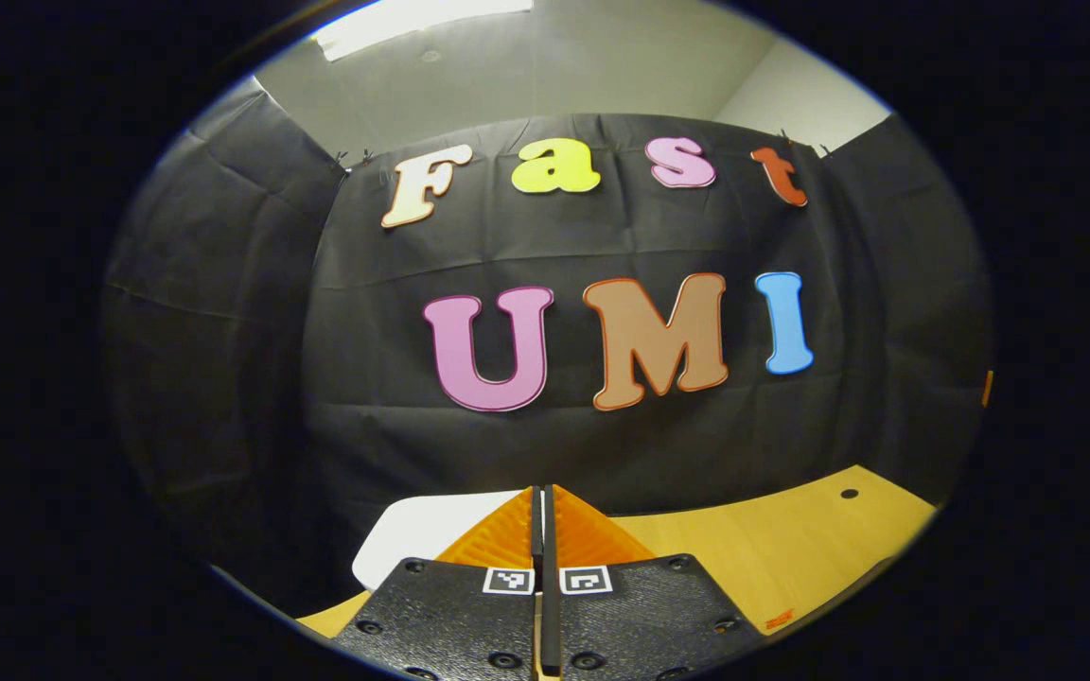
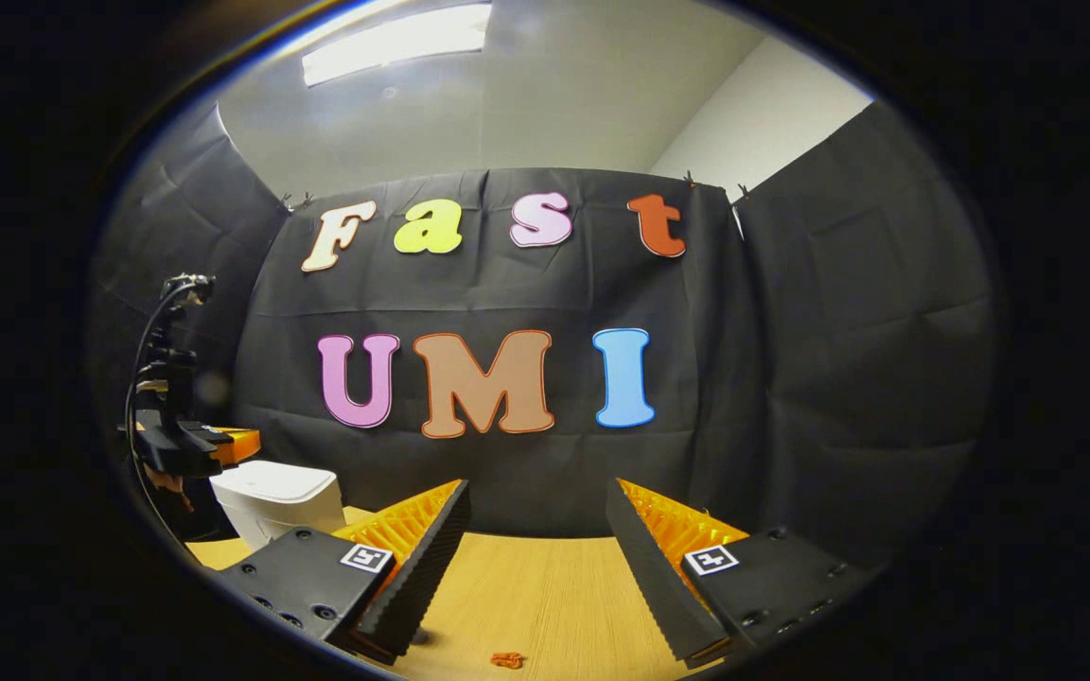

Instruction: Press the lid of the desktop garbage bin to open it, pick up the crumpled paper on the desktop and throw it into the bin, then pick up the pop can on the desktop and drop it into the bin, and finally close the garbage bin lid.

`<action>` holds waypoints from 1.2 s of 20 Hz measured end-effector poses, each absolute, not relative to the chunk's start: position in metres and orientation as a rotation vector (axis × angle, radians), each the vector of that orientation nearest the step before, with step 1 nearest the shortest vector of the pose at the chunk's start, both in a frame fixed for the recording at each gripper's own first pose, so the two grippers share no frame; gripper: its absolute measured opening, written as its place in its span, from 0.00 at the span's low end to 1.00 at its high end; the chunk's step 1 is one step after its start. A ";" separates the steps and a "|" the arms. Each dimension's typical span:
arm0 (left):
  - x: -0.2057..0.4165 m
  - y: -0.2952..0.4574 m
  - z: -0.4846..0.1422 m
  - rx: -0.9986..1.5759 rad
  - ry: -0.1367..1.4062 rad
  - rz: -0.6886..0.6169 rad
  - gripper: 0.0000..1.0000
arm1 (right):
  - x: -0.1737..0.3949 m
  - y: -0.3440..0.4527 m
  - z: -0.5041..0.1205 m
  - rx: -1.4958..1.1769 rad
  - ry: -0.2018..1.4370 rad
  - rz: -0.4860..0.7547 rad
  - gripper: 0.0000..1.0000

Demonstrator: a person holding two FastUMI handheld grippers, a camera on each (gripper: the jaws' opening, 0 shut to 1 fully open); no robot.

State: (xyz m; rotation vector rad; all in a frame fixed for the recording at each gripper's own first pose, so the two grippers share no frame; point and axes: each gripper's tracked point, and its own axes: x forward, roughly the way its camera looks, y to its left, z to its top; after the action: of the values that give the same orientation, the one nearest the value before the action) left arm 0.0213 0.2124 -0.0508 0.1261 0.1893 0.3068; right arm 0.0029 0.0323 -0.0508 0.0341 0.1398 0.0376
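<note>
Left gripper (image 1: 542,511) fingers closed above white bin (image 1: 422,544) at lower left, right gripper (image 2: 536,515) fingers open over desk (image 2: 536,586), bin lid (image 2: 272,480) down.

Counter (image 2: 526,596): light wood grain, running back to black cloth wall. White garbage bin (image 2: 275,506) stands on it at far left in right gripper view, lid down. Small orange scrap (image 2: 507,659) lies on near edge. In left gripper view, counter (image 1: 772,549) has dark round hole (image 1: 849,494) near far corner.
</note>
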 end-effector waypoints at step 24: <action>0.004 0.239 -0.084 0.049 0.167 0.272 0.06 | 0.013 0.062 -0.063 0.028 0.176 0.078 1.00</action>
State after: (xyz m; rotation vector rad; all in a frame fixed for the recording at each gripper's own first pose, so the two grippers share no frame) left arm 0.0036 0.2394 -0.0838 0.0489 0.1670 0.2722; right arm 0.0126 0.0620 -0.0633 0.0277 0.1757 0.0783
